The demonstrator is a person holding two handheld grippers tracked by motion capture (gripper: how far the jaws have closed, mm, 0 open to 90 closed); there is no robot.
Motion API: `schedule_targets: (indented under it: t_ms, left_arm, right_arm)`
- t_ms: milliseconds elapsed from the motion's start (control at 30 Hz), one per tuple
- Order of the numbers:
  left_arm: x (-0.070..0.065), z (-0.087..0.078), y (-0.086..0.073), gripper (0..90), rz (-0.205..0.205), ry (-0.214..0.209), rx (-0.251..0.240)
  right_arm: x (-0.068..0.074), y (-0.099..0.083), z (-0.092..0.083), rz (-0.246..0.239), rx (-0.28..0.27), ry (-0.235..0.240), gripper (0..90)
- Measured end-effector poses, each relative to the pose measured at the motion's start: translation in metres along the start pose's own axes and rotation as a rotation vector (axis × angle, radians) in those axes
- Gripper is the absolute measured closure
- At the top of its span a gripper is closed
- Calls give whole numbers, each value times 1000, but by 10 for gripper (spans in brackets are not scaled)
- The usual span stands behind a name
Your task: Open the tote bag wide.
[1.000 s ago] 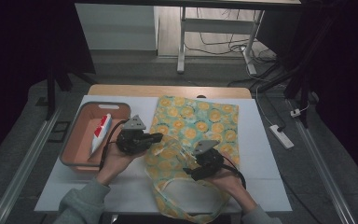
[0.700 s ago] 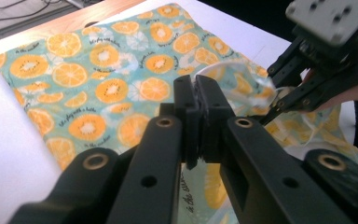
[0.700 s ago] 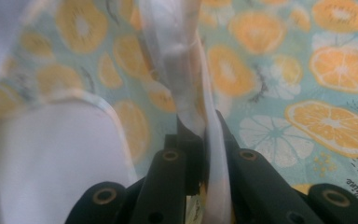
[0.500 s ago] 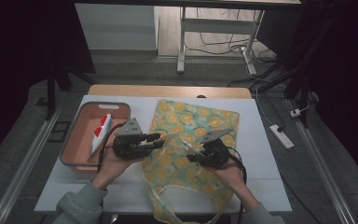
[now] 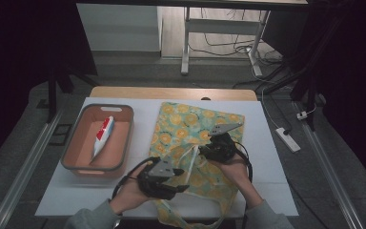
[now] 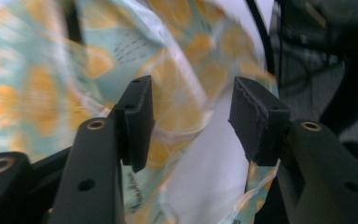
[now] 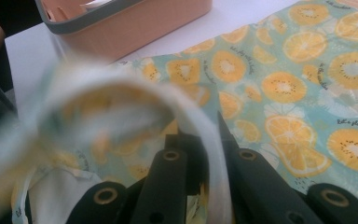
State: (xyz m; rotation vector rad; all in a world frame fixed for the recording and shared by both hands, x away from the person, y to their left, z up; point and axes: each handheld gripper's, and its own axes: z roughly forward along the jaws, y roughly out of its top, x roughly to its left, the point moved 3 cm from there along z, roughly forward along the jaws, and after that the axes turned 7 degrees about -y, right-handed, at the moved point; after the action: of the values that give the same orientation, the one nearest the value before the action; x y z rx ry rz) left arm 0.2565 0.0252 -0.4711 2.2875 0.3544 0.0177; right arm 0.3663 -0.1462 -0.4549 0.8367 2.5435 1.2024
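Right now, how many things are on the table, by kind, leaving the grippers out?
Cloth bag: 1
Tray: 1
Tube in the tray: 1
Total: 3

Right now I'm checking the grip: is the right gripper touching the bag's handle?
Touching. In the right gripper view the right gripper has its jaws shut on the pale handle of the fruit-print bag.
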Motion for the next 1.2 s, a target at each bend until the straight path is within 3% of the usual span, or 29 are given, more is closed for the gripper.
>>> schedule_targets:
  t_ms: [100,133,167,333,400,433,467,567,667,700,767,900,1033,1067,1200]
  left_arm:
    - [-8,23,0,434,23,-16,57]
    - [-8,23,0,425,23,-16,57]
    - [-17,32,1,421,49,-38,78]
    - [-37,43,1,408,108,-59,107]
    - [-37,47,0,403,111,-42,120]
    - [-29,56,-3,403,91,-6,134]
    - [-29,56,-3,403,91,-6,134]
    - [-8,74,-5,407,52,45,160]
    - [-3,81,-5,406,43,38,159]
    - [-1,88,-3,405,33,9,157]
    - [0,96,-2,403,36,-6,159]
    - [1,108,1,405,36,-18,163]
    - [3,120,7,451,45,-15,159]
    - [4,121,8,560,32,-32,147]
    - [5,122,10,840,35,-37,139]
  right_arm:
    - [-2,-1,1,-2,0,-10,875]
    - [-3,-1,1,0,-3,-13,875]
    - [-5,-1,1,4,-5,-16,875]
    - [-16,-4,2,38,-11,-37,875]
    - [-21,-7,2,61,-14,-36,876]
    - [-22,-8,3,69,-16,-33,876]
    - [-23,-8,3,72,-18,-32,875]
    - [-22,-7,3,68,-20,-34,875]
    - [-21,-7,4,63,-21,-33,875]
    - [-21,-7,4,66,-21,-33,875]
    - [-22,-7,5,70,-20,-34,874]
    - [-24,-8,5,74,-21,-37,875]
    - [-24,-8,6,74,-21,-40,875]
    - [-25,-9,6,75,-21,-42,875]
    - [-29,-10,3,79,-25,-59,875]
